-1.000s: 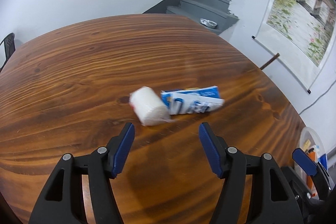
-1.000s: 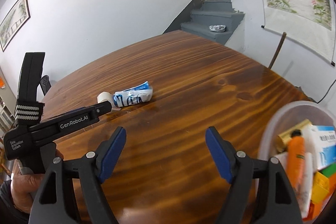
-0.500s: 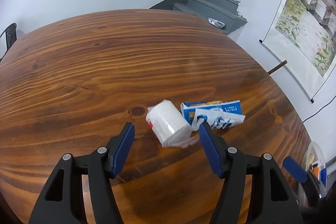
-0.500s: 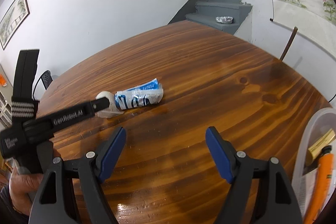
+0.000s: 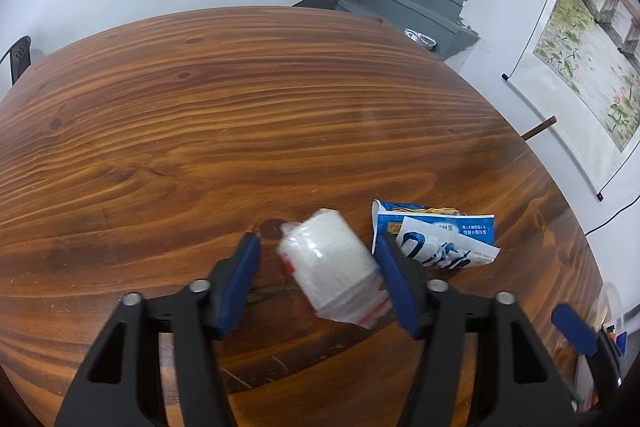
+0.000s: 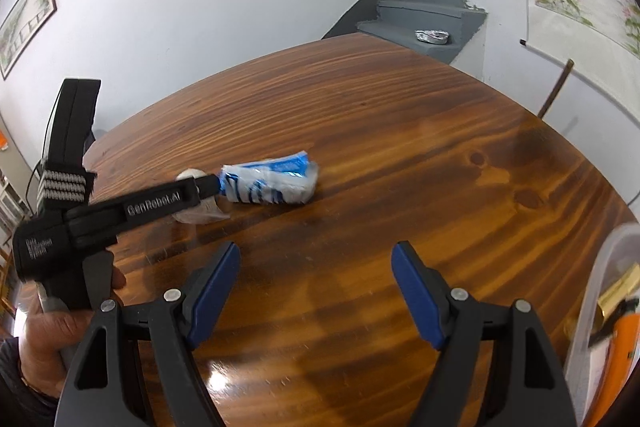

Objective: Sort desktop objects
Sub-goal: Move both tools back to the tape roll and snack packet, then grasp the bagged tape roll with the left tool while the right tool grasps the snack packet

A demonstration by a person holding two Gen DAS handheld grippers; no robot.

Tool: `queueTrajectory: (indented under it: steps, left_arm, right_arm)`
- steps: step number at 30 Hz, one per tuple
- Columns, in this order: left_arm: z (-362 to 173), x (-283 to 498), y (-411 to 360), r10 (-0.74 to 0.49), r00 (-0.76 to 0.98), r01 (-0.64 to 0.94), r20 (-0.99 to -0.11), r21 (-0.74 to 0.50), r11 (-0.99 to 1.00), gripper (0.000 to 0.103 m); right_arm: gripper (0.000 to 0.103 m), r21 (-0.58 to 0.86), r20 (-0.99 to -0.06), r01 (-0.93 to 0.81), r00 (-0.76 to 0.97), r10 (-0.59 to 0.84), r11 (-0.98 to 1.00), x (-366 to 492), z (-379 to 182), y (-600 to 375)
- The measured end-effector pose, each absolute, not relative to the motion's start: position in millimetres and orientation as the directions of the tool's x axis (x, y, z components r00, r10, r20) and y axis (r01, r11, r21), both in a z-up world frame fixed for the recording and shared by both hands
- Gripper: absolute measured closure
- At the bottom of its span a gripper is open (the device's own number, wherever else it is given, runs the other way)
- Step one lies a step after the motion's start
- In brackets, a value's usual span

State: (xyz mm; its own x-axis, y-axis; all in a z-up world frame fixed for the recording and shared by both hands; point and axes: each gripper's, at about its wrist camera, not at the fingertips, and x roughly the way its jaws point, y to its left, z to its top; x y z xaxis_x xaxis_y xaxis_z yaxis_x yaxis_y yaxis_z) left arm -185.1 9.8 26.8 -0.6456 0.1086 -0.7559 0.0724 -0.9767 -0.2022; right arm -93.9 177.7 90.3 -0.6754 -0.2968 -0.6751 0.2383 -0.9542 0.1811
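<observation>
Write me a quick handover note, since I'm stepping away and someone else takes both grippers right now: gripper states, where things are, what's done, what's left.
Left gripper: jaws closing around the white bandage roll, which lies on the wooden table; not yet clamped.
Right gripper: open, empty, above bare table.
Blue-and-white packet: on the table beside the roll, untouched.
Clear bin: at the table's right edge, already holding several items.
Left: grip the roll, bin it, then the packet.

1. Your white gauze roll (image 5: 328,263) in its clear sleeve lies on its side on the surface (image 5: 200,131).
2. Just beside it, your crumpled blue-and-white packet (image 5: 440,239) lies flat.
3. Your clear bin (image 6: 600,291) sits at the surface edge, well apart.
</observation>
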Motion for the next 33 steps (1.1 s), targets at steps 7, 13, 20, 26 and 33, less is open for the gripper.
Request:
queueTrajectory:
  steps: [7,13,20,26,33]
  left_arm:
    - [31.7,-182.6,-1.5,0.051,-0.645,0.09,-0.763,-0.142,-0.986,0.05]
    - [33.7,-183.6,-22.1,0.006,-0.646,0.146,-0.763,-0.131,-0.981,0.05]
    - [28.4,-185.0,-35.2,0.004,-0.644,0.181,-0.765,-0.157,-0.971,0.05]
    - [27.6,-184.4,-34.5,-0.004,-0.644,0.184,-0.765,-0.15,-0.971,0.05]
    - [28.3,-183.7,-34.9,-0.011,-0.642,0.191,-0.767,-0.146,-0.971,0.05]
  right_arm:
    - [0.022,0.125,-0.669,0.275,-0.687,-0.285,-0.953,-121.0,92.4,156.6]
    - [0.022,0.113,-0.673,0.3,-0.678,-0.295,-0.947,-155.2,87.0,144.6]
    - [0.022,0.225,-0.69,0.323,-0.613,-0.384,-0.919,-186.7,76.7,142.6]
    - [0.022,0.217,-0.726,0.442,-0.524,-0.446,-0.87,-171.1,68.3,131.0]
    - [0.022,0.199,-0.724,0.538,-0.483,-0.493,-0.819,-150.5,72.2,124.0]
